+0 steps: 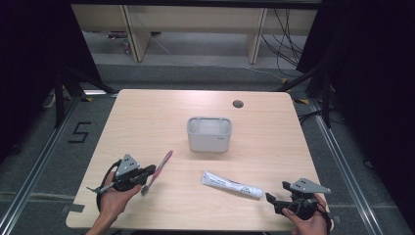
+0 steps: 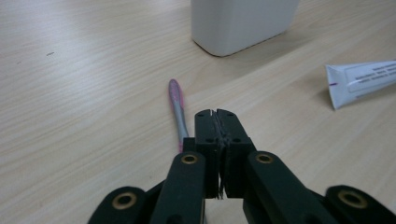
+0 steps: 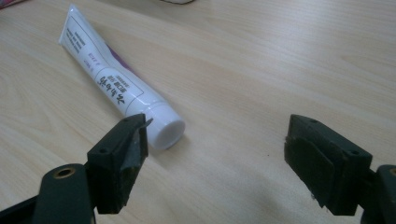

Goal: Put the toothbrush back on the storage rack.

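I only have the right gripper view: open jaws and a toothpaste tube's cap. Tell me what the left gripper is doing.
Observer: The left gripper is shut, its pads pressed together.
Operator: Say what lies near it.
Observer: A pink toothbrush lies flat beside it, with its handle running past and beneath one jaw, not between the pads.
Operator: Now tell me where things could go.
Observer: A white holder stands upright beyond the tube, apart from it, with its open top facing up.
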Tool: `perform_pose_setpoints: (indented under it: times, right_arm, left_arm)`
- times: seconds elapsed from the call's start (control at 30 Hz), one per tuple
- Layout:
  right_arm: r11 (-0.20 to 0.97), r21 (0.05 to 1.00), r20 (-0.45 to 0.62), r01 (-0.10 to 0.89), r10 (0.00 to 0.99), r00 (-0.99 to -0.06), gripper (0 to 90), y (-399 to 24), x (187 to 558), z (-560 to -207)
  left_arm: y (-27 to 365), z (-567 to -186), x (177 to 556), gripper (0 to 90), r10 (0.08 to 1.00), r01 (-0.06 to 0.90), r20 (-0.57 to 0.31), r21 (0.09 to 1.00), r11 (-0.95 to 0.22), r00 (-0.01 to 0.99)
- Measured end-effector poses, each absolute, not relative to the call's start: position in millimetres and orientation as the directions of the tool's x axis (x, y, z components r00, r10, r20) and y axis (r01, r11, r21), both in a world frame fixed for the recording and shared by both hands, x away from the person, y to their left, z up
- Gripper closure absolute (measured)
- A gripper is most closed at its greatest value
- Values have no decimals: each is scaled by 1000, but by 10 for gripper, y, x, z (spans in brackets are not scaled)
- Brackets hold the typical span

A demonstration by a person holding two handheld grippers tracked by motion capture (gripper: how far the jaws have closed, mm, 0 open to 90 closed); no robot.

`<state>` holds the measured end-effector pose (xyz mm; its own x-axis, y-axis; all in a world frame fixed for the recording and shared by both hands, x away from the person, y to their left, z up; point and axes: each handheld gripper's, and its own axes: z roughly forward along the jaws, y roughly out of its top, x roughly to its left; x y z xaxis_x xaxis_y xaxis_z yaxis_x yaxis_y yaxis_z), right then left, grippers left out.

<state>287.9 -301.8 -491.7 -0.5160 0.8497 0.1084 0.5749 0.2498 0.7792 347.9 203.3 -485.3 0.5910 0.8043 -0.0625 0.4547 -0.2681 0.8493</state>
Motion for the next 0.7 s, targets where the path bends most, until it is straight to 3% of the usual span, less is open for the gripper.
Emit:
perform_pose_setpoints:
  times: [0.7]
  right_arm:
    - [283,791,67,542,841,-537,231,-3050,2894,-4913]
  left_arm:
    - [1903,-4953,4057,897,834,522,-61,804,-284,549]
